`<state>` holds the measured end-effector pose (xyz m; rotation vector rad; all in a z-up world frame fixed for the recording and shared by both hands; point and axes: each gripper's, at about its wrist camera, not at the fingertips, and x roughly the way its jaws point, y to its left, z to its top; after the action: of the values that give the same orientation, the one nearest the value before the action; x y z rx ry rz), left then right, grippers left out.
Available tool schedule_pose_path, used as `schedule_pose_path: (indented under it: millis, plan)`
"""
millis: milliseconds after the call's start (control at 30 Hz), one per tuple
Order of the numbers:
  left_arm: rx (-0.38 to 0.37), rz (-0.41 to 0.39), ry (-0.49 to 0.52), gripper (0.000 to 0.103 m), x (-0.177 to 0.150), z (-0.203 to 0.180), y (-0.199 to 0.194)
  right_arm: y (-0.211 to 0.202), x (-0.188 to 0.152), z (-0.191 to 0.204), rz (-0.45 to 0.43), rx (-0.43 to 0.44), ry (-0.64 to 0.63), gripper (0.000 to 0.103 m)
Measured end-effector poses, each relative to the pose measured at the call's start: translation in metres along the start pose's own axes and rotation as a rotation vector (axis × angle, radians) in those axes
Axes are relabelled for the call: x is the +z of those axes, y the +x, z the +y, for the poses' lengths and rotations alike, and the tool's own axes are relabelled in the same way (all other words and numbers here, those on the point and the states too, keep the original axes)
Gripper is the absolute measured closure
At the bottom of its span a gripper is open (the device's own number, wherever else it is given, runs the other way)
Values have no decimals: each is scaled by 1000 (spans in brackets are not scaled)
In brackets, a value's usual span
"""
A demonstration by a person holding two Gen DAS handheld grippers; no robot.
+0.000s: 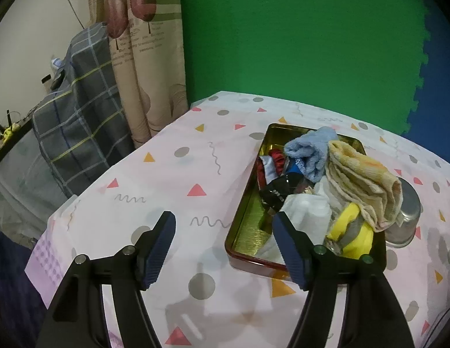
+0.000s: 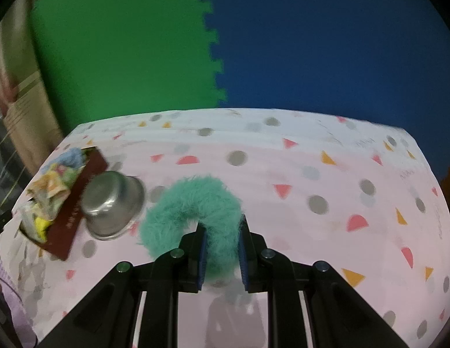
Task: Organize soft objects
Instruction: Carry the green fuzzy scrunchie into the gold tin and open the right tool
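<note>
Small white characters are printed on a black cloth (image 1: pixel 272 195) in the tin tray (image 1: pixel 248 232), too small to be read; faint print on the curtain (image 1: pixel 143 46) is likewise illegible. The rectangular, gold-lined tray is heaped with soft things: a blue terry cloth (image 1: pixel 309 152), a yellow-orange towel (image 1: pixel 361 174), white fabric. An upturned steel bowl (image 2: pixel 111 203) is set just beside it. The left gripper (image 1: pixel 225 249) is held wide open and empty above the patterned tablecloth (image 1: pixel 166 174). A fluffy teal ring (image 2: pixel 193 211) is pinched between the tightly closed jaws of the right gripper (image 2: pixel 222 253), right of the bowl.
</note>
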<state>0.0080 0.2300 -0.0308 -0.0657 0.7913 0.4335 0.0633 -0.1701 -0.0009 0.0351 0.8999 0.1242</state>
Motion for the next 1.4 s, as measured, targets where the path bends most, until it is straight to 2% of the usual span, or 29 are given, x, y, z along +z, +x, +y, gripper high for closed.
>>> schedule_pose_path:
  millis: [367,667,1000,1100,1400]
  plan:
    - [16,2,-41,35,0,11,-2,-10,23,92,-17,150,-124,85]
    - [76,9,-103,35,3,34,-1,2,38,179,-18,280,-211,85]
    - [124,32,-126,33,4,50,5,10,48,254,-19,369,-281,85]
    - [138,44,-128,32,4,53,8,18,50,272,-9,379,-294,85]
    - [129,72,-148,29,4,62,10,50,48,312,13,324,-369,85]
